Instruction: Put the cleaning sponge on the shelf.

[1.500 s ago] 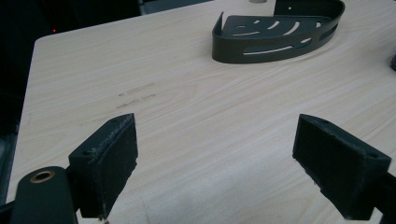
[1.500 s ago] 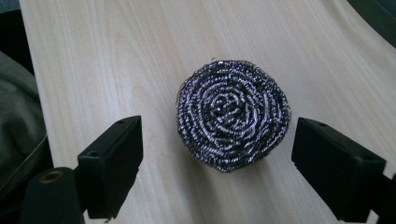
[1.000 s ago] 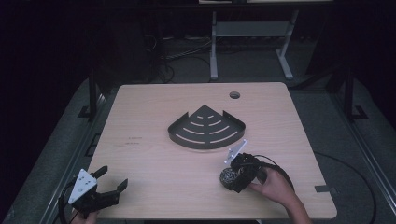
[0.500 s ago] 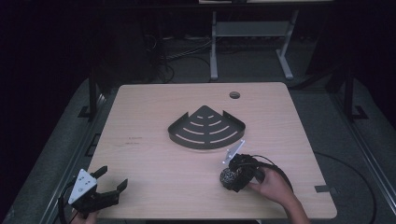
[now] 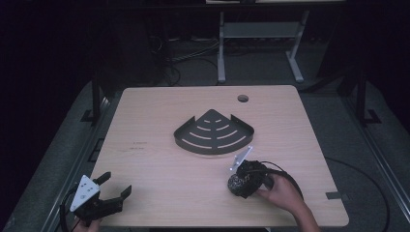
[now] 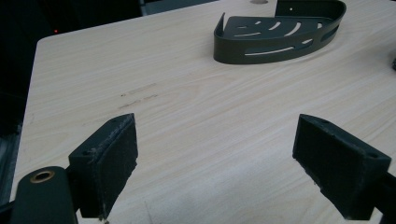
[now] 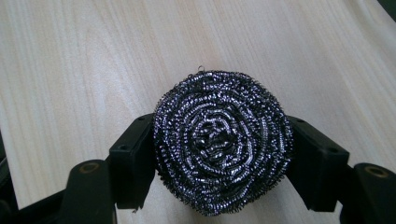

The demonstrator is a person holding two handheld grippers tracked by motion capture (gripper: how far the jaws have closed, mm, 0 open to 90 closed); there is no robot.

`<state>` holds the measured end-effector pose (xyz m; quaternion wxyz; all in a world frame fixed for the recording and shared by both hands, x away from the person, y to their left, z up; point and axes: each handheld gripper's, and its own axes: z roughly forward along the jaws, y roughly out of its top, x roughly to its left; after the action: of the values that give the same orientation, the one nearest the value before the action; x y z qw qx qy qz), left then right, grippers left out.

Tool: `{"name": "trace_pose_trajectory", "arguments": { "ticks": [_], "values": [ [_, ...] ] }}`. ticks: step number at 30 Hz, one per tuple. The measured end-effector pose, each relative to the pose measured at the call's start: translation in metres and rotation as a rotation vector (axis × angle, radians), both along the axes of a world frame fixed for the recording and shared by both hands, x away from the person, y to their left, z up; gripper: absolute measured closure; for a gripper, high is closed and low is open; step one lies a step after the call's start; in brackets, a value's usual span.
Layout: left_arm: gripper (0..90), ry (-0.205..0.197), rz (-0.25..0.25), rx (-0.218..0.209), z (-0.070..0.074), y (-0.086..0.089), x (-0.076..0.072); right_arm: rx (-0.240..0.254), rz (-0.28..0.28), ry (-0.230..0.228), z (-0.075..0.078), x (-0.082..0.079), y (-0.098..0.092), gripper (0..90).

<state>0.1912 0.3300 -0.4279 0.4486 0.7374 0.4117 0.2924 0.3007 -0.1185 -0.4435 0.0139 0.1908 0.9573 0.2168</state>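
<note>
A silver-grey steel scourer (image 7: 223,144), its glinting wire wound in a tight spiral, sits at the centre of the right gripper view between matt black pads (image 7: 133,161). Beneath it runs a pale wooden table (image 5: 159,121) with fine, light-brown grain. At the middle of the high view lies a dark grey, fan-shaped shelf (image 5: 213,133) cut with curved slots through which the pale wood shows. The left gripper (image 5: 110,189), lower left of that frame, is black with a light grey three-cornered plate; the right gripper (image 5: 238,181) is black too. The surrounding floor is dark.
</note>
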Motion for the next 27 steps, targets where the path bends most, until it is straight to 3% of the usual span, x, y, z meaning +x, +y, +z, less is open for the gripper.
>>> {"name": "trace_pose_trajectory", "arguments": {
  "ticks": [6,8,16,27],
  "values": [
    [13.3,0.001,0.000,-0.005,0.000,0.000,0.000,0.008,0.006,-0.002,0.005,0.000,0.001,31.2],
    [13.3,-0.002,-0.002,0.001,0.000,0.000,0.000,0.032,0.009,0.008,0.007,0.001,0.001,31.2],
    [13.2,-0.001,-0.004,-0.007,0.000,-0.001,0.001,0.029,0.023,-0.001,0.014,0.003,0.005,31.2],
    [13.2,0.002,-0.007,-0.001,0.000,-0.004,0.003,0.061,0.066,-0.004,0.036,0.013,0.017,31.7]
  ]
}}
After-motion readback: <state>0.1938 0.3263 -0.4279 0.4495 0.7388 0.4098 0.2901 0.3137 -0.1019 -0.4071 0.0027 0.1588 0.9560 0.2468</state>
